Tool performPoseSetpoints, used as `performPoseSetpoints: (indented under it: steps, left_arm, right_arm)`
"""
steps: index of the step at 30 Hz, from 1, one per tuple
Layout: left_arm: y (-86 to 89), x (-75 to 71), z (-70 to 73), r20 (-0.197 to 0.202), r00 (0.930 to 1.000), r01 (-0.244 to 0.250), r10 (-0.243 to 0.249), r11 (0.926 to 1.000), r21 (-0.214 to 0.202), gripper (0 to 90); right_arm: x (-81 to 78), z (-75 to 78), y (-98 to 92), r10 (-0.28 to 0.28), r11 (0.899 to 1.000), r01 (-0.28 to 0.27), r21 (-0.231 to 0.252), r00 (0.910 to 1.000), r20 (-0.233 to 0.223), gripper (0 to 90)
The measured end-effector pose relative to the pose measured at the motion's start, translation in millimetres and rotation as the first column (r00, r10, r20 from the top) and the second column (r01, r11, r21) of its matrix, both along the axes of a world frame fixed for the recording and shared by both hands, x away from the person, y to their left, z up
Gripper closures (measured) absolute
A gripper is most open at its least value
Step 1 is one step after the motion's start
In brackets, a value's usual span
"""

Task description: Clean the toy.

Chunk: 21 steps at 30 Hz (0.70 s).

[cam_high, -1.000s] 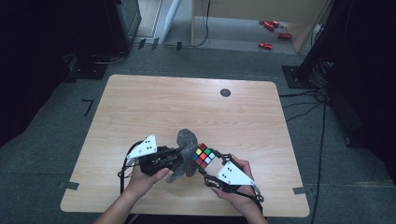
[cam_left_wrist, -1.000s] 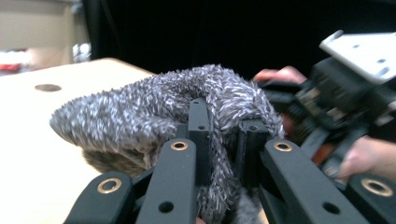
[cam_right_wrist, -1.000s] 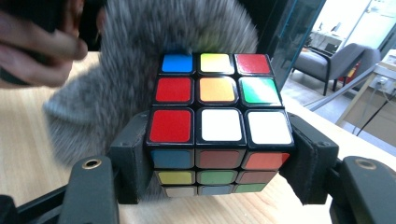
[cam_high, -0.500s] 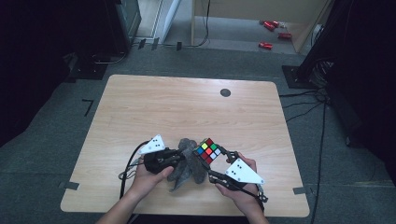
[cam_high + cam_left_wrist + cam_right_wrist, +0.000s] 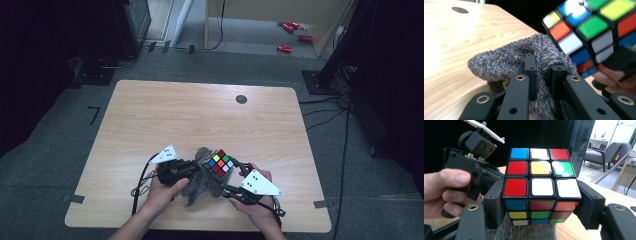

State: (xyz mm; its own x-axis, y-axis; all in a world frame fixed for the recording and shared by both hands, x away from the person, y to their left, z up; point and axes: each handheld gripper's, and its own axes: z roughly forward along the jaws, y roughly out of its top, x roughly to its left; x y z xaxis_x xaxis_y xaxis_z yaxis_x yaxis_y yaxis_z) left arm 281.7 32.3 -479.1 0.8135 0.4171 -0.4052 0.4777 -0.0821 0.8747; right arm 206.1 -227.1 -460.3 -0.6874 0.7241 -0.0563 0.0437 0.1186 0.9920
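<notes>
Cube [image 5: 541,186] upright, yellow-centre face camward.

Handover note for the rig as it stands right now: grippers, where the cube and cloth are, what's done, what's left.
Left gripper: shut on the grey fuzzy cloth, near the table's front edge.
Right gripper: shut on the Rubik's cube, one finger on each side, cube held above the table.
Cube and cloth: side by side at front centre; in the high view the cloth lies bunched under and beside the cube.
Done: both things are gripped and brought together.
Left: probably wiping the cube's faces with the cloth; no sign yet of which faces are wiped.
</notes>
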Motion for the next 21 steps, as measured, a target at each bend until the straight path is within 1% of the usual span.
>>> performPoseSetpoints:
  steps: [1, 3, 4, 6, 8, 9, 11, 13, 14, 16, 17, 19, 21]
  left_arm:
    - [-1.3, -1.0, -0.6, -0.001, 0.9999, 0.010, -0.010, 0.9999, 0.006, 81.8]
    - [-7.0, -4.3, -2.5, -0.004, 0.9990, 0.046, -0.045, 0.9988, 0.017, 82.0]
    - [-11.4, -7.6, -2.8, 0.006, 0.9983, 0.059, -0.059, 0.9977, 0.034, 82.0]
    - [-15.8, -11.1, -1.9, 0.016, 0.9975, 0.069, -0.069, 0.9964, 0.050, 81.8]
    - [-15.1, -11.6, -0.2, 0.034, 0.9978, 0.055, -0.057, 0.9973, 0.048, 81.3]
    - [-12.3, -10.1, 0.9, 0.035, 0.9986, 0.039, -0.041, 0.9983, 0.043, 81.1]
    - [-7.1, -7.1, 1.9, 0.025, 0.9996, 0.008, -0.009, 0.9996, 0.029, 81.1]
    - [-3.4, -4.7, 1.7, 0.018, 0.9998, -0.010, 0.010, 0.9997, 0.021, 81.1]
    - [-4.1, -4.8, 1.1, 0.013, 0.9999, -0.011, 0.011, 0.9997, 0.022, 81.2]
    - [-8.5, -6.6, -0.8, 0.014, 0.9999, 0.006, -0.006, 0.9995, 0.032, 81.5]
    - [-11.9, -8.3, -1.7, 0.017, 0.9996, 0.021, -0.022, 0.9988, 0.044, 81.5]
    - [-18.6, -12.5, -2.8, 0.037, 0.9982, 0.044, -0.047, 0.9961, 0.077, 81.3]
    - [-20.0, -12.9, -2.7, 0.038, 0.9981, 0.046, -0.049, 0.9956, 0.082, 81.0]
  right_arm:
    - [0.4, -0.2, 0.9, 0.004, 1.000, -0.004, -0.001, 1.0000, 0.002, 34.7]
    - [0.1, 0.2, 2.5, 0.008, 1.000, -0.008, 0.006, 1.0000, 0.002, 34.7]
    - [0.4, 0.7, 2.7, 0.011, 1.000, -0.011, 0.008, 0.9999, 0.005, 34.7]
    - [-0.4, 2.0, 2.3, 0.007, 1.000, -0.007, 0.014, 1.0000, 0.003, 34.7]
    - [-1.3, 3.3, 0.9, 0.008, 1.000, -0.008, 0.018, 1.0000, 0.005, 34.7]
    - [-1.3, 3.5, 0.4, 0.009, 1.000, -0.010, 0.019, 0.9999, 0.007, 34.7]
    - [-1.1, 2.7, -0.5, 0.006, 1.000, -0.006, 0.010, 1.0000, 0.001, 34.7]
    - [0.1, 1.3, -0.6, 0.005, 1.000, -0.005, 0.007, 1.0000, -0.002, 34.7]
    - [0.5, 0.6, -0.5, 0.003, 1.000, -0.003, 0.005, 1.0000, -0.007, 34.7]
    - [0.9, 0.5, 0.3, -0.004, 1.000, 0.004, 0.003, 0.9999, -0.013, 34.7]
    - [1.3, 0.7, 0.4, -0.001, 1.000, 0.001, 0.004, 1.0000, -0.010, 34.7]
    - [1.3, 1.3, 0.3, -0.001, 1.000, 0.001, 0.006, 1.0000, -0.008, 34.7]
    - [1.1, 1.3, 0.1, -0.001, 1.000, 0.001, 0.012, 0.9999, -0.014, 34.7]
